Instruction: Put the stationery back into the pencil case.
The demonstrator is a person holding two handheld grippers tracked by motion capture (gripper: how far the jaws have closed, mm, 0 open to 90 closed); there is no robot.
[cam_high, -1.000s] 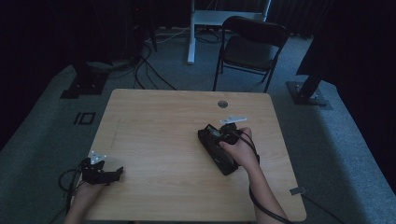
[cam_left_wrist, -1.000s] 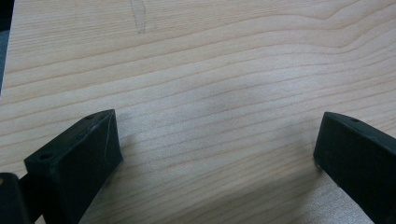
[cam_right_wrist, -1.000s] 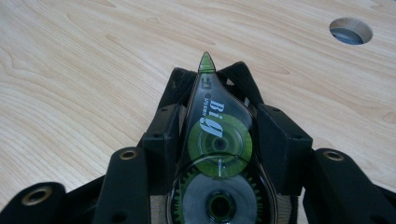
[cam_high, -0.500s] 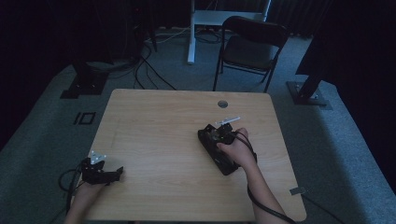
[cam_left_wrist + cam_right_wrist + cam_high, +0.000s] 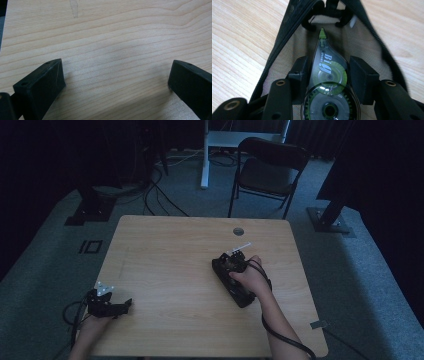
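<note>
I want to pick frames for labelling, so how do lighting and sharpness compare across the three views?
High view: dim, dark surroundings, small detail on the table murky. Left gripper view: bright, wood grain sharp, soft shadows by the open left gripper. Right gripper view: well lit, correction tape dispenser readable, mesh pouch edges slightly blurred near the top.

Worktop (image 5: 170, 255): light wood-grain board, rectangular, rounded corners, with a round grey cable hole (image 5: 238, 231) near the far edge, right of centre. Most of the surface bare. Black mesh pouch (image 5: 231, 281) lies flat on the right half, long axis running diagonally from centre toward the near right; its zipped opening gapes in the right gripper view. Small white strip (image 5: 241, 247) lies at the pouch's far end. Worktop stands on grey carpeted floor (image 5: 65, 255).
</note>
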